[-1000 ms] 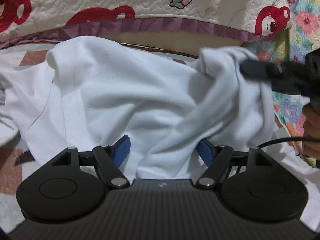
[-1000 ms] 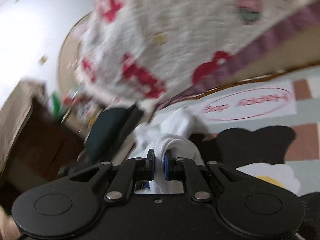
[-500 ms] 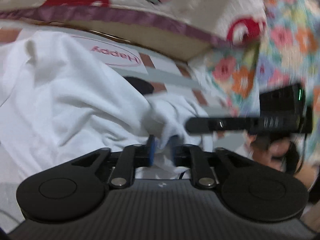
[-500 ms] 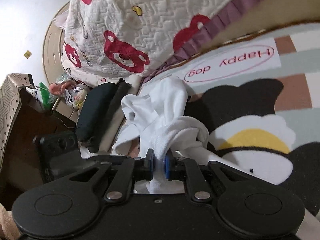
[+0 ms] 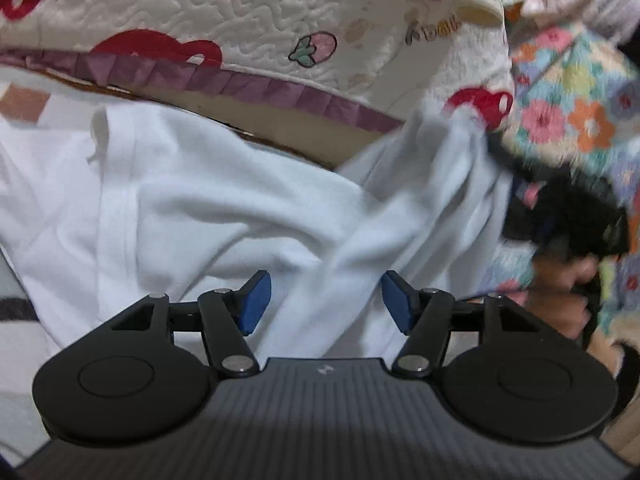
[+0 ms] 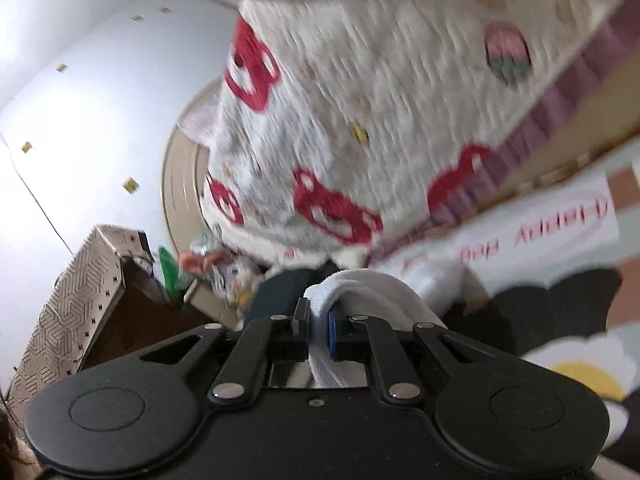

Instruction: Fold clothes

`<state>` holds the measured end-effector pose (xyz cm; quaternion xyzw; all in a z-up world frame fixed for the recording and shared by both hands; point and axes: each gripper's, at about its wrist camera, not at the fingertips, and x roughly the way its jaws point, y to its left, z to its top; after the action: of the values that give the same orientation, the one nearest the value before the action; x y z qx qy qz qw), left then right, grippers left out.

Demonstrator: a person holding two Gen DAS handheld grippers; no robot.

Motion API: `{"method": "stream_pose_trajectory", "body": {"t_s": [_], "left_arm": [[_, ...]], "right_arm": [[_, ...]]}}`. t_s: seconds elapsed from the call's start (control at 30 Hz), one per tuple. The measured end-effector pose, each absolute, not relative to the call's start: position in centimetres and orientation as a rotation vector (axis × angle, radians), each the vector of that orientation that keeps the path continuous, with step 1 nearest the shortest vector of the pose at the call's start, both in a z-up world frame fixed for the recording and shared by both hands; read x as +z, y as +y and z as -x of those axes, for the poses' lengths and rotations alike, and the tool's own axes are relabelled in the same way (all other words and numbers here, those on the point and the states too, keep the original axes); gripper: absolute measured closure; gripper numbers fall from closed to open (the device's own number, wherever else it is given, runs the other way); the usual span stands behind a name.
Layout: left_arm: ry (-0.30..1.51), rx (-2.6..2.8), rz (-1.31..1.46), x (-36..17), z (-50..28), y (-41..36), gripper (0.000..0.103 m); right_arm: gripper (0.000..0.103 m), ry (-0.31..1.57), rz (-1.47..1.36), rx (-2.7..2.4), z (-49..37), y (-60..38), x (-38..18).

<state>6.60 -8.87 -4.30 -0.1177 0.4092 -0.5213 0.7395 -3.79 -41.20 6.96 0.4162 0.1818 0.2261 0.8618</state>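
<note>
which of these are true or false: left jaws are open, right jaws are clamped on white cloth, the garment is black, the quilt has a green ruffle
1. The left gripper has its jaws open. True.
2. The right gripper has its jaws shut on the white garment. True; a fold sits between them.
3. The garment is black. False; it is white.
4. The quilt has a green ruffle. False; its ruffled edge is purple.
5. The quilt shows red bear shapes. True.

Left claw now apart, off garment
</note>
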Motion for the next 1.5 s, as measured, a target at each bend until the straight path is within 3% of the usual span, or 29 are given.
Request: {"method": "stream_pose_trajectory", "body": {"t_s": [0.2, 0.4, 0.57, 0.63, 0.67, 0.7, 0.87, 1.07, 1.13, 1.17, 1.2, 1.23, 1.27, 1.33, 1.5], "left_arm": [[0.921, -1.141, 0.226, -4.8, -6.4, -9.1, 0.042], [0.904, -1.086, 0.201, -4.4, -6.9, -8.5, 0.042], [0.986, -1.06, 0.254, -5.8, -7.8, -8.5, 0.042], [1.0, -1.066, 0.236, -6.2, -7.7, -8.9, 0.042], [1.007, -1.074, 0.224, -6.4, -7.5, -9.2, 0.042], [1.013, -1.085, 0.21, -6.6, -7.3, -9.5, 0.042], [0.977, -1.159, -0.103, -7.5, -4.4, -12.4, 0.042], [0.953, -1.164, -0.288, -9.2, -2.5, -14.3, 0.04], [0.916, -1.155, -0.334, -9.5, -2.2, -14.6, 0.045], [0.902, -1.146, -0.344, -9.6, -2.2, -14.7, 0.063], [0.893, -1.136, -0.351, -9.6, -2.3, -14.7, 0.076], [0.884, -1.128, -0.346, -9.5, -2.4, -14.6, 0.091], [0.875, -1.121, -0.335, -9.4, -2.5, -14.5, 0.094], [0.841, -1.125, -0.323, -8.4, -2.3, -14.1, 0.098], [0.717, -1.113, -0.327, -5.9, -0.3, -14.2, 0.096]], "right_arm": [[0.091, 0.265, -0.745, 0.461, 5.0, -42.0, 11.0], [0.09, 0.786, -0.548, 0.415, 4.4, -38.6, 4.5], [0.082, 1.14, -0.311, 0.356, 4.3, -36.4, 0.1], [0.065, 1.134, -0.322, 0.358, 4.3, -37.1, 0.7], [0.052, 1.117, -0.339, 0.351, 4.2, -37.7, 1.2], [0.048, 1.092, -0.362, 0.339, 4.1, -38.4, 1.8], [0.047, 1.003, -0.506, 0.254, 2.1, -41.5, 3.2], [0.044, 1.037, -0.834, 0.104, -1.4, -44.3, -2.6], [0.044, 1.055, -0.885, 0.073, -2.2, -44.4, -4.7], [0.044, 1.059, -0.883, 0.062, -2.7, -44.1, -5.5], [0.053, 1.046, -0.849, 0.063, -3.0, -43.5, -6.0], [0.069, 1.026, -0.807, 0.07, -3.2, -43.0, -6.2], [0.092, 0.983, -0.753, 0.077, -3.1, -42.7, -5.6], [0.094, 0.871, -0.633, 0.09, -2.6, -42.3, -3.5], [0.096, 0.696, -0.281, 0.02, -1.2, -43.0, 2.5]]}}
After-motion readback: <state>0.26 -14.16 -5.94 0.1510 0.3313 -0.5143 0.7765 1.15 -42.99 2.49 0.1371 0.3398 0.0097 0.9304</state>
